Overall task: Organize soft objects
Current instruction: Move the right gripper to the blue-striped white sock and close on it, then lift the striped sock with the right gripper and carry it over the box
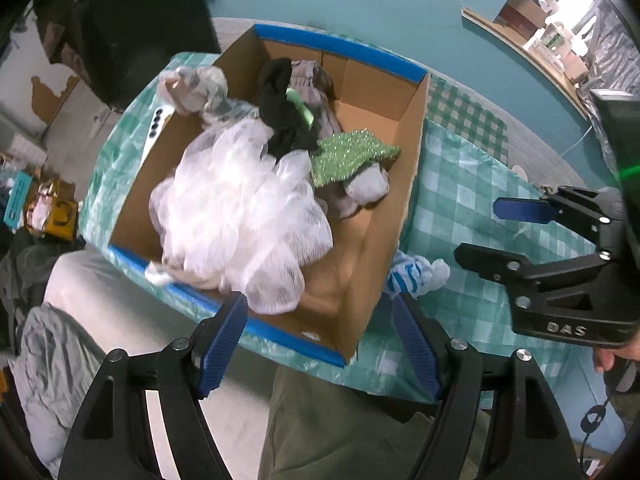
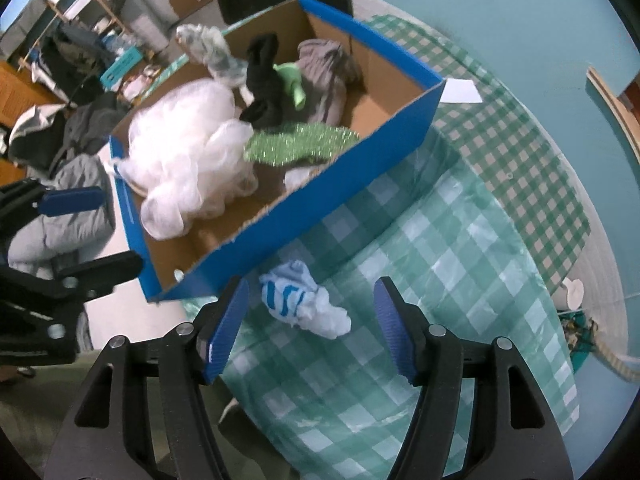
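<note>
A cardboard box (image 1: 416,128) with blue outer walls (image 2: 320,200) stands on the checked tablecloth. It holds a white mesh pouf (image 1: 240,208) (image 2: 184,152), a green glittery cloth (image 1: 352,152) (image 2: 300,140), a black sock (image 1: 280,104) (image 2: 262,80) and grey fabric (image 1: 316,84) (image 2: 328,68). A crumpled blue-and-white striped sock (image 1: 416,276) (image 2: 300,304) lies on the cloth beside the box. My right gripper (image 2: 312,296) (image 1: 492,236) hangs open above it, pads clear of it. My left gripper (image 1: 320,312) (image 2: 96,232) is open and empty over the box's near corner.
The green checked tablecloth (image 1: 480,184) (image 2: 440,240) covers a round table. A white paper (image 2: 460,90) lies behind the box, and a small white object (image 2: 574,292) sits near the table's right edge. Piles of clothes (image 2: 60,128) lie left of the table.
</note>
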Demonstrator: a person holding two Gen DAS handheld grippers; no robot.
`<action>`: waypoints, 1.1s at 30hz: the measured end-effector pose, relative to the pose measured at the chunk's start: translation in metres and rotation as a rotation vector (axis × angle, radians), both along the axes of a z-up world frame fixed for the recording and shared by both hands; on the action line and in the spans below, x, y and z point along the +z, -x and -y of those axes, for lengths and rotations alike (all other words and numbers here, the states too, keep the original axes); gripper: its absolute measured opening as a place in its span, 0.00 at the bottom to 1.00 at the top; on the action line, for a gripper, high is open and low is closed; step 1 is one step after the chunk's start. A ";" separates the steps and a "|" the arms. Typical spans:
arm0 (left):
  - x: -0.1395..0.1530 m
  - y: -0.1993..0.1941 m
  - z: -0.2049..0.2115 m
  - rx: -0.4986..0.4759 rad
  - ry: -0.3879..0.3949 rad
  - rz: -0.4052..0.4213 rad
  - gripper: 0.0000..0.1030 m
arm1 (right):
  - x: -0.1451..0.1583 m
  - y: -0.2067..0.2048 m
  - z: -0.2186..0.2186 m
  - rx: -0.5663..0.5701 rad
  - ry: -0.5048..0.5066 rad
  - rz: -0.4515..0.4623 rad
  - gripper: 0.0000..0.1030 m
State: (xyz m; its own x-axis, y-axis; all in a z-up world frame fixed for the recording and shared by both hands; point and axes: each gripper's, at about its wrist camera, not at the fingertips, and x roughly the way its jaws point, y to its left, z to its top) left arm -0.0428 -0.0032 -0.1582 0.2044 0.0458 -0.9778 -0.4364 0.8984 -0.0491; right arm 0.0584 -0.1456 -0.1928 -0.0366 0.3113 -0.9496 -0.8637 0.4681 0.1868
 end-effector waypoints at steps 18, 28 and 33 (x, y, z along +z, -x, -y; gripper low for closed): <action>-0.013 0.032 0.011 0.153 0.024 0.008 0.70 | -0.074 0.032 -0.010 0.238 0.075 0.012 0.65; -0.015 0.029 0.004 0.154 0.044 0.004 0.36 | -0.100 0.037 -0.017 0.276 0.107 0.054 0.65; -0.014 0.028 0.002 0.141 0.039 0.005 0.31 | -0.109 0.039 -0.017 0.276 0.120 0.054 0.53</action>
